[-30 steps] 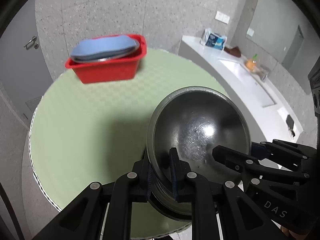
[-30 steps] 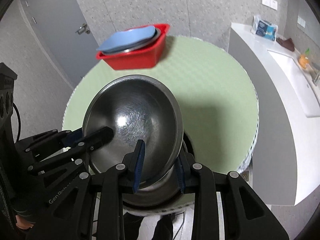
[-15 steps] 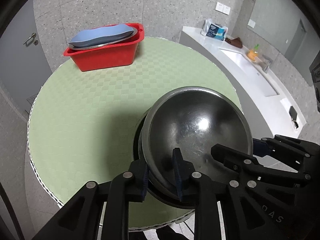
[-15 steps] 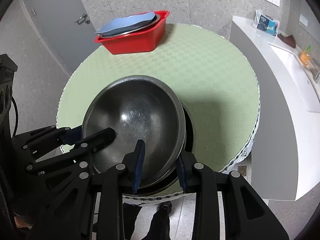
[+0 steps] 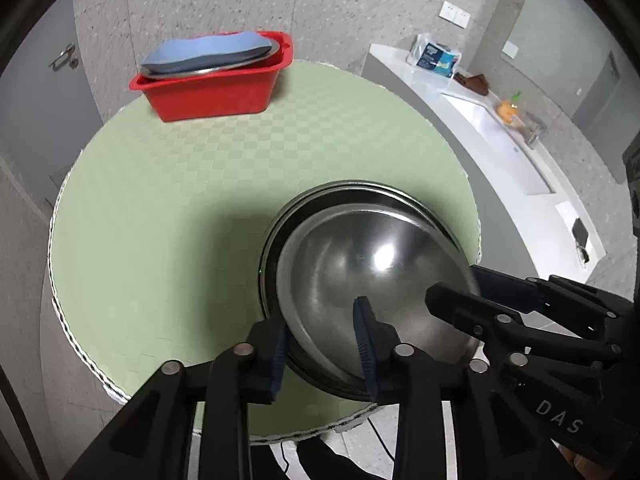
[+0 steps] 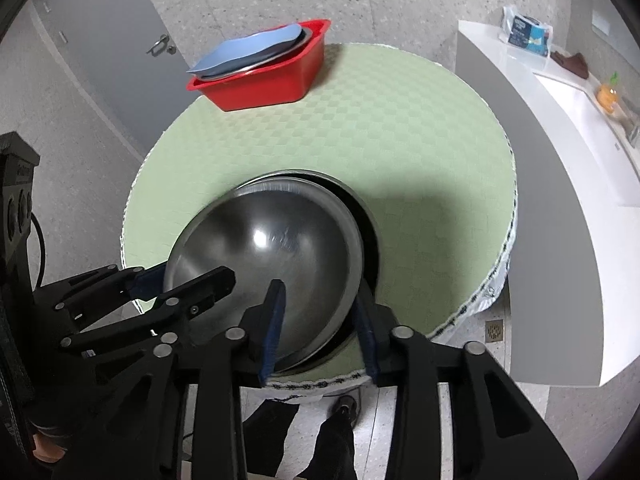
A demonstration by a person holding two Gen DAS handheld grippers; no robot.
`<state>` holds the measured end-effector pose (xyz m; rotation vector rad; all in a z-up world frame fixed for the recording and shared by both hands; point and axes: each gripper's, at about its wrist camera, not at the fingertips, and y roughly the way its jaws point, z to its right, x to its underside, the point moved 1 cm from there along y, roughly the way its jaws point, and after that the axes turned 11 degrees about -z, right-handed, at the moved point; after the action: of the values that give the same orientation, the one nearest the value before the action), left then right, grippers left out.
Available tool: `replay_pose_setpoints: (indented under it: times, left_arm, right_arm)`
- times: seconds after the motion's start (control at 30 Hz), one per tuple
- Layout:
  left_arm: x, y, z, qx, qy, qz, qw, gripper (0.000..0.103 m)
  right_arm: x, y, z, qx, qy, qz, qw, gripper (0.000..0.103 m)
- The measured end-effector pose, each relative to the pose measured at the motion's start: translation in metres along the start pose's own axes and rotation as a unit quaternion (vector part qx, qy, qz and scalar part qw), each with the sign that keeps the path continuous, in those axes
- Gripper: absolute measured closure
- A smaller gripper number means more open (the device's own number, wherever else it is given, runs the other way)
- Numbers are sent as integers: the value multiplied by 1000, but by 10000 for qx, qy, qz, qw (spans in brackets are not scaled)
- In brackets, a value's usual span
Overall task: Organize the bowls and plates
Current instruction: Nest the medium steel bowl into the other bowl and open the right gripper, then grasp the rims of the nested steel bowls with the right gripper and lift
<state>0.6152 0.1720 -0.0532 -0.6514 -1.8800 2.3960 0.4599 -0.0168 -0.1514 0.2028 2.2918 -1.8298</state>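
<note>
A steel bowl (image 5: 372, 276) (image 6: 268, 256) rests tilted inside a second steel bowl (image 5: 280, 216) (image 6: 364, 216) near the front edge of the round green table (image 5: 180, 184) (image 6: 420, 140). My left gripper (image 5: 322, 344) straddles the top bowl's near rim, jaws wider than the rim. My right gripper (image 6: 320, 328) straddles the rim on the other side, also wider than the rim. Far back, a red bin (image 5: 212, 88) (image 6: 264, 80) holds a blue plate (image 5: 208, 54) (image 6: 248, 50) on a steel dish.
A white counter (image 5: 500, 132) (image 6: 560, 120) with a sink curves along the right of the table. A tissue pack (image 5: 434, 56) lies on its far end. A grey door (image 6: 104, 40) stands behind the bin.
Both grippers lowered the steel bowl from the air into the second bowl on the table. Their jaws have widened around its rim.
</note>
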Motion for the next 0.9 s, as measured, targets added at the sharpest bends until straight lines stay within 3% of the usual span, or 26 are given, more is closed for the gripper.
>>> replay_pose_setpoints:
  times: [0.13,0.23,0.3,0.37,0.43,0.5,0.63,0.9]
  left_arm:
    - [2,-4,4,33,-71,-9,10000,71]
    - [3,-8,3,164,-160,2,9997,65]
    - [4,-13,3,231,-193,70,9995,56]
    - [6,-20,1,-6,-225,217,9995,38]
    - [9,-26,-3,127,-219,317,9992,28]
    - [12,-32,-9,113,-302,441,9985,23]
    - [22,-33,-21,-102,-502,594,9969,11]
    - [37,-6,-31,-139,-997,306,9945,10]
  right_arm:
    - [1,-2,3,-110,45,33,9999,66]
    - [3,-7,6,-84,95,136,9998,60]
    - [5,-12,12,-165,195,227,9994,56]
    - [5,-16,16,-240,259,304,9989,53]
    - [7,-20,22,-273,337,402,9982,49]
    - [8,-21,24,-282,374,440,9979,42]
    - [11,-20,28,-327,493,493,9970,42]
    - [13,7,42,-799,851,207,9929,41]
